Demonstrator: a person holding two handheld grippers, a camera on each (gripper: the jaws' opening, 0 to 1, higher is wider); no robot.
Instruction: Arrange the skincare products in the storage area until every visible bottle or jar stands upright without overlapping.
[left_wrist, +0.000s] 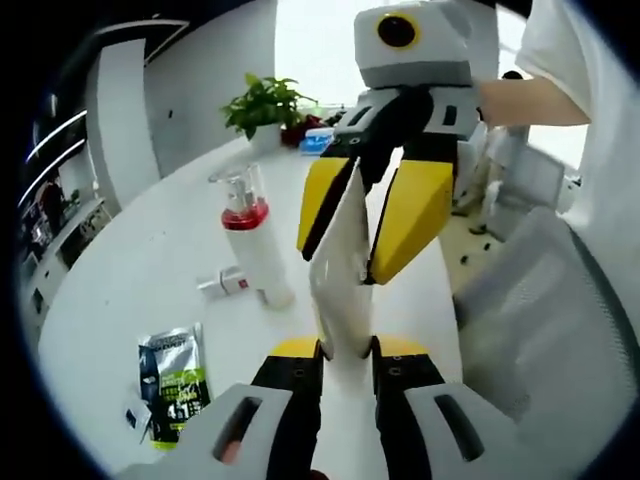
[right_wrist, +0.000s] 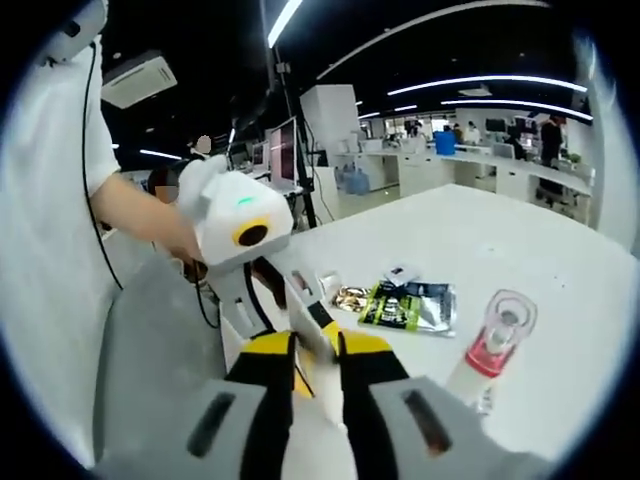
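Both grippers, left (left_wrist: 346, 352) and right (right_wrist: 316, 352), clench one white tube (left_wrist: 340, 262) (held aloft).

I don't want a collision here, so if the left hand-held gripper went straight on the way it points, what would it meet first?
Most likely the right hand-held gripper: it faces the left hand-held gripper head-on, both clamped on the same white tube. The pump bottle stands off to one side, though depth is hard to judge.

**An open-plan office**

A large room with a dark ceiling lit by long light strips (right_wrist: 470, 82) is seen. Rows of white desks (right_wrist: 470, 165) with monitors (right_wrist: 283, 152) are ranged across it, and people are seated far back. A potted plant (left_wrist: 265, 105) is set on the white surface (left_wrist: 150, 270), and a mesh chair (left_wrist: 560, 340) stands beside it.
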